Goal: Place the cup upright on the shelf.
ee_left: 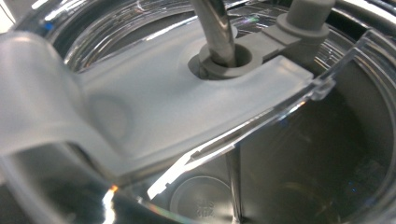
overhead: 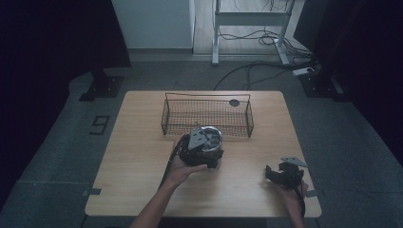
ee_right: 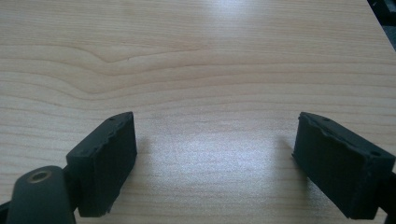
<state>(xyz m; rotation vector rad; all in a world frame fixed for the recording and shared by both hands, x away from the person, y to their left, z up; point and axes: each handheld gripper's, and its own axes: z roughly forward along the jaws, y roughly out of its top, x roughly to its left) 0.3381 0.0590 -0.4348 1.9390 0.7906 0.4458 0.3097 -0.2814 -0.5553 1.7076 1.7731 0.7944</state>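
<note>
A clear, round plastic container [overhead: 210, 140] with a frosted flap lid and a metal shaft through its middle is seen on the counter [overhead: 142, 156], just in front of the wire mesh basket [overhead: 207, 115]. In the left gripper view, the frosted flap [ee_left: 154, 116] is soft-looking and matte; the clear wall [ee_left: 369, 60] is glossy and reflective; the shaft [ee_left: 215, 30] is smooth metal set in a grey collar.

The left hand-held gripper [overhead: 197, 145] is pressed up against the container, held from behind by the left hand [overhead: 183, 171]. Its jaws are hidden; whether it is open or clamped cannot be told.

The right hand-held gripper [ee_right: 215, 163] is held spread wide, empty, low over bare wood grain near the counter's right front corner, well apart from the container. Its pads [ee_right: 105, 158] are black, blocky and ridged.

Risks, as judged: a slick, curved wall may slip from ridged pads; the flexible flap may buckle if pinched; the container may tip or knock the basket if lifted one-handed.
</note>
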